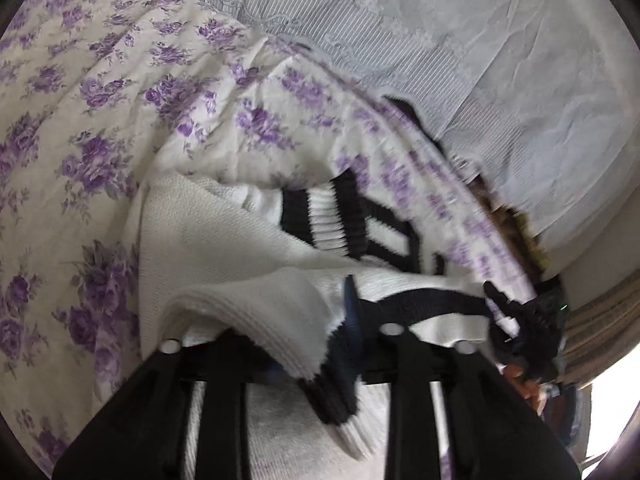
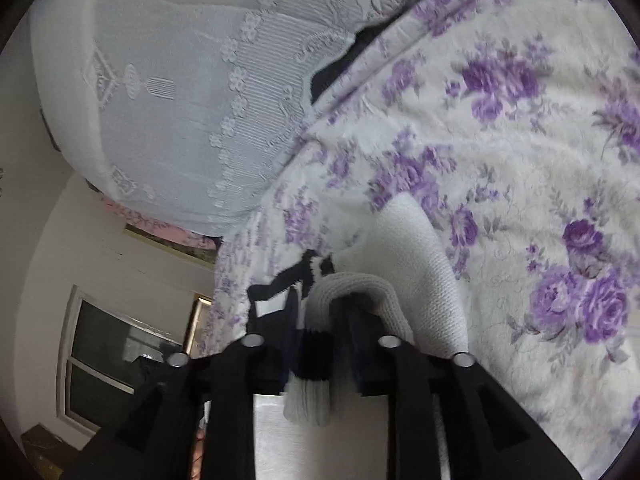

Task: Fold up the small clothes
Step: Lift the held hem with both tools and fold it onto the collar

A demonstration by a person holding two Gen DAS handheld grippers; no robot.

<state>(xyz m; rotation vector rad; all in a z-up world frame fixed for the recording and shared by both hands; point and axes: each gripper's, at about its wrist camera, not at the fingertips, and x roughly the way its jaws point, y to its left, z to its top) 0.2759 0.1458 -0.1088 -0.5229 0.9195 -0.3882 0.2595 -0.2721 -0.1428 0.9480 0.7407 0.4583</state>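
both grippers clamped on a white knit sweater above a floral bedspread

seen from the left wrist camera, the left gripper (image 1: 316, 344) has its black fingers closed on a bunched fold of a white knit sweater (image 1: 224, 236) with black stripes on its ribbed trim. part of the sweater lies spread on a cream bedspread (image 1: 92, 112) printed with purple roses, and the rest rises in a fold to the fingers. at the right edge of this view the other gripper appears as a blurred black shape touching the sweater's black-edged hem.

from the right wrist camera, the right gripper (image 2: 320, 344) is closed on a thick white ribbed edge and black trim of the sweater (image 2: 412, 248), which hangs down between its fingers. the bedspread (image 2: 500, 140) fills the right side. beyond it is a pale grey lace-patterned cover (image 2: 180, 92). at lower left are a white wall and a dark window (image 2: 108, 356).
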